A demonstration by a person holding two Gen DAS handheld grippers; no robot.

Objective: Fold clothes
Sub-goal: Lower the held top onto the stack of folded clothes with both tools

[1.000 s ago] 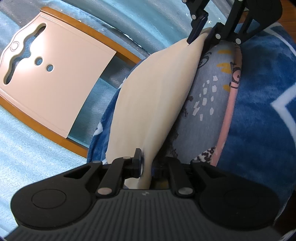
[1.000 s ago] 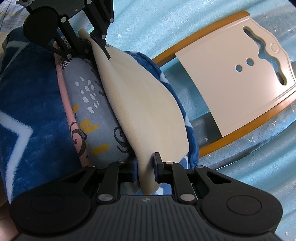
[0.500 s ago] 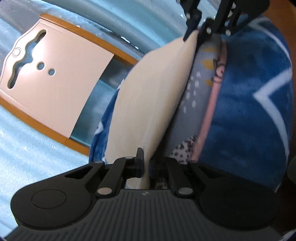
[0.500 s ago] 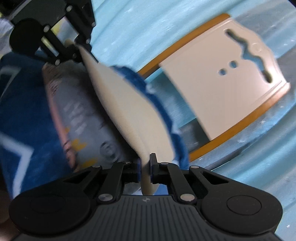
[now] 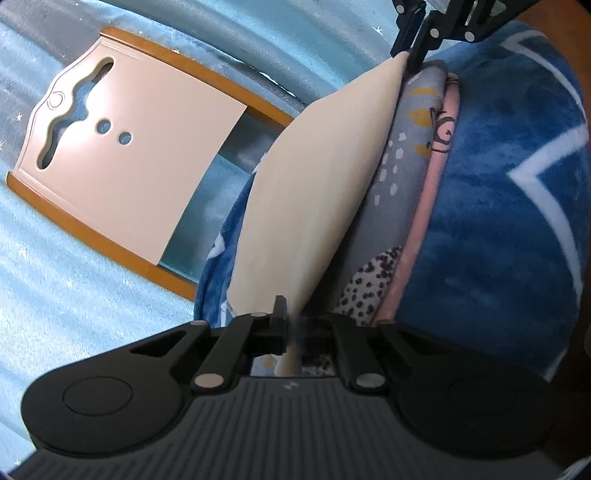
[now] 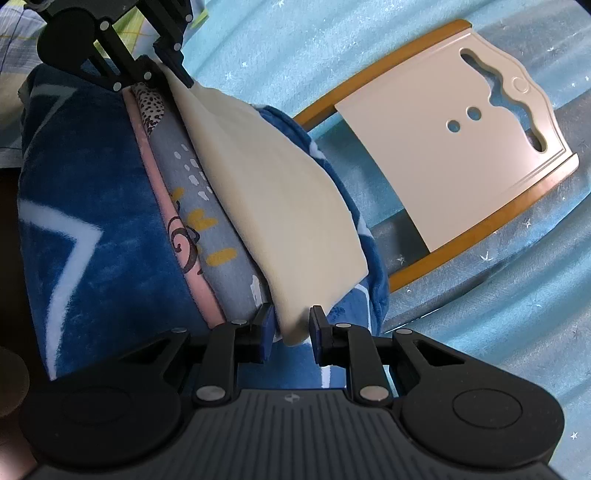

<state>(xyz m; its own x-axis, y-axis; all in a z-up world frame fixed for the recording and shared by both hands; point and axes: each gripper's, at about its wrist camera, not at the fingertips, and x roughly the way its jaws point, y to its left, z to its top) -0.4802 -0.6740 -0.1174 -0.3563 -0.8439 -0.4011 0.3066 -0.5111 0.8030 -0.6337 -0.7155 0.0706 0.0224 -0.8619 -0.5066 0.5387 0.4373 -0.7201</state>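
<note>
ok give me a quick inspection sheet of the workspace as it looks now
surface: light blue plush cover with small white stars
job's things: cream cloth stretched between both tools, lying on a grey patterned garment with pink trim, on a dark blue star blanket
clutter: white board with cut-out handle on an orange-edged base
grippers: left tool shut on one cream cloth corner; right tool jaws opening, the other corner between them
cables: nothing seen
surroundings: pale checked fabric at the right view's top left
</note>
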